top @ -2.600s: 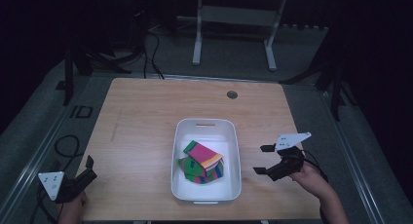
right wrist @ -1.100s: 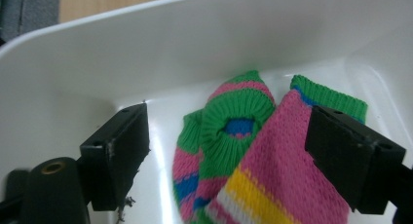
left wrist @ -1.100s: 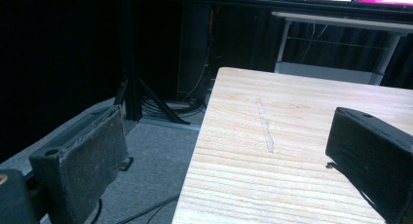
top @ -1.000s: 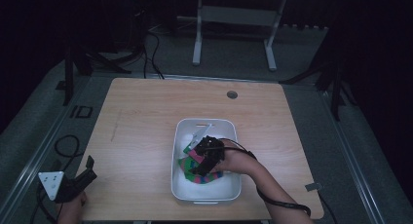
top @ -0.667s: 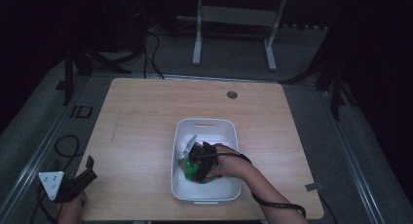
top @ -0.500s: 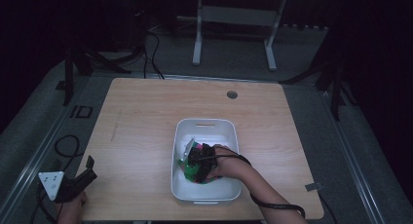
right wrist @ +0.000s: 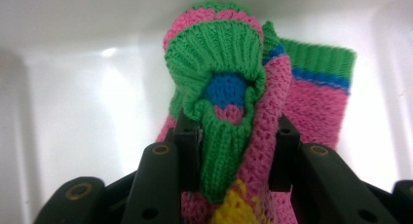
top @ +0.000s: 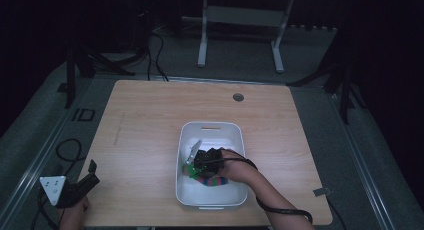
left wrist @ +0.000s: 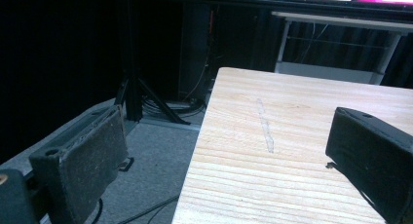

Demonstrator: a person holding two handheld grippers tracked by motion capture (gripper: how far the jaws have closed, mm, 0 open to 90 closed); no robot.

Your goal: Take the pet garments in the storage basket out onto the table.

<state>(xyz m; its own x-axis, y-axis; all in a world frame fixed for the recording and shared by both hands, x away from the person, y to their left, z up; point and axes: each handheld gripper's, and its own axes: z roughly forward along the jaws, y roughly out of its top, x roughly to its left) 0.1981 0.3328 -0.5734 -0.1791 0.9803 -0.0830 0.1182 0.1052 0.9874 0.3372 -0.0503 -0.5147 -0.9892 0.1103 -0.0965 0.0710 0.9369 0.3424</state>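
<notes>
Inside the white tub [top: 235, 135], the right gripper [right wrist: 233, 136] is clamped on a bunched knitted sock [right wrist: 229, 87] of pink, green, blue and yellow. The right hand [top: 239, 167] is reached in from the near side. Off the table's [top: 150, 120] near left corner, the left gripper [left wrist: 224, 151] is held wide apart, gripping nothing.

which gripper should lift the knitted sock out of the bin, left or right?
Right. The right gripper is inside the white bin, shut on the knitted sock. The left gripper hangs open at the table's near-left corner.
</notes>
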